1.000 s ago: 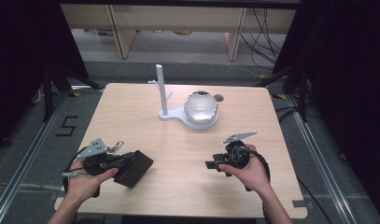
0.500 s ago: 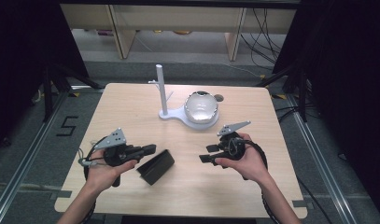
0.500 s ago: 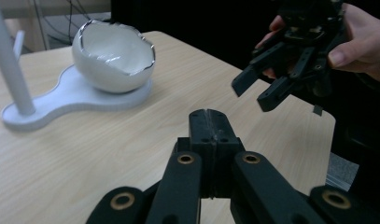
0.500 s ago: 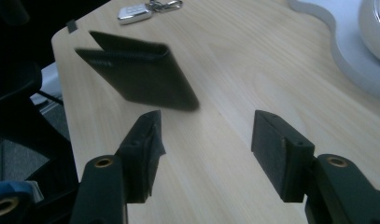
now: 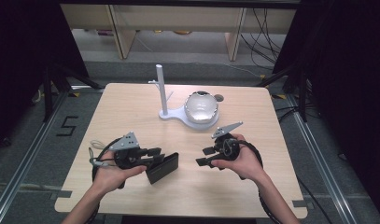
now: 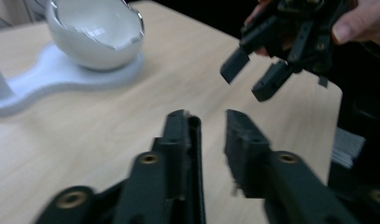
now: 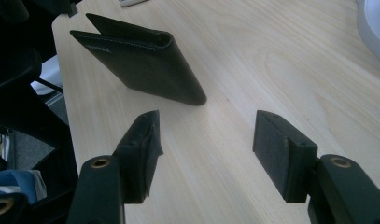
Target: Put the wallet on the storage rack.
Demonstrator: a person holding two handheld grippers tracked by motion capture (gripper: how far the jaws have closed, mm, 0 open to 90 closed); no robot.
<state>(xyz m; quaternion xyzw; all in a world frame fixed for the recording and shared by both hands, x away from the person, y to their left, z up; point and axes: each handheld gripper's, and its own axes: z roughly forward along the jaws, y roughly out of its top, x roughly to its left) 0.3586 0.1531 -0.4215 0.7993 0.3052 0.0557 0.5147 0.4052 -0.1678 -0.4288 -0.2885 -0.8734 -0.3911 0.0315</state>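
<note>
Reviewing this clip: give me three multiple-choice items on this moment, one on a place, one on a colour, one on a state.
1. Where does the black wallet lie?
A. in the bowl
B. on the table beside the left hand-held gripper
C. on the floor

2. What colour is the stand with the upright post?
A. white
B. red
C. green

3. How do the jaws of the right hand-held gripper stand?
A. shut on the wallet
B. shut on nothing
C. open, with bare table between them

Key: 1 B, since the high view shows the wallet on the wood near that gripper's tips; 2 A, since post and base are white; 3 C, since the right gripper view shows a wide gap with the wallet farther off.
</note>
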